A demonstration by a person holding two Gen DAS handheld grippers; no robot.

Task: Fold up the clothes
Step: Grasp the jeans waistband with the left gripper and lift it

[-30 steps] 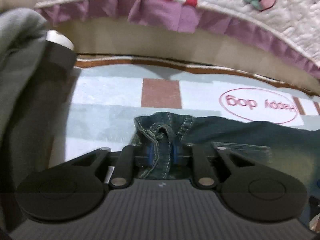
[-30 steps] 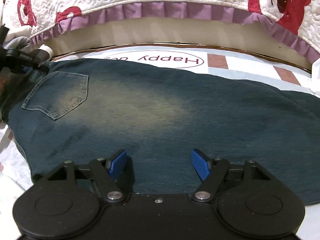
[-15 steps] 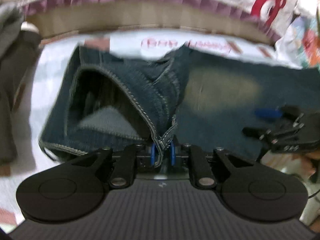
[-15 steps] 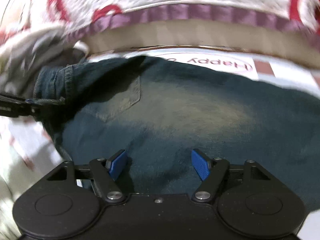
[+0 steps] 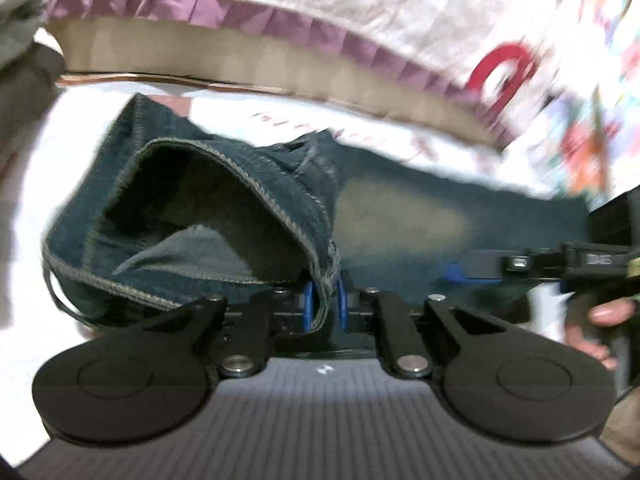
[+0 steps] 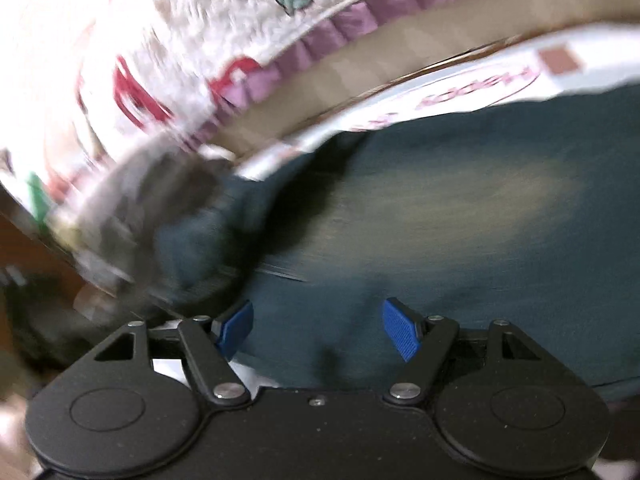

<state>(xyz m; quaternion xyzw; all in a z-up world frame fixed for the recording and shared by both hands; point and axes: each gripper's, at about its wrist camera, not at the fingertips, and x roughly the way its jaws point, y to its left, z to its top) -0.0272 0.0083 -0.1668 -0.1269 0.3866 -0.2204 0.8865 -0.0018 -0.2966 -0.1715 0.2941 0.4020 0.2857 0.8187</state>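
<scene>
Largely motion-blurred: jeans (image 6: 460, 216), quilt (image 6: 168, 40).

Dark jeans (image 5: 400, 216), waistband lifted open

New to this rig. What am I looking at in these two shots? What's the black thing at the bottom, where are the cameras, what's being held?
There is no robot arm here. A person holds a handheld two-finger tool in each hand, and each tool carries a fisheye camera looking forward along its fingers. The black body at the bottom of each picture is that tool itself.

Left wrist view: the left tool has its blue pads closed on a seamed edge of a pair of dark jeans, lifting that end so the inside shows. At the right edge you can see the other tool and the person's fingers.

Right wrist view (motion-blurred): the right tool is open, pads apart, over the jeans and gripping nothing.

The jeans lie on a pale printed mat. Behind it is a quilted cover with a purple ruffle.
</scene>
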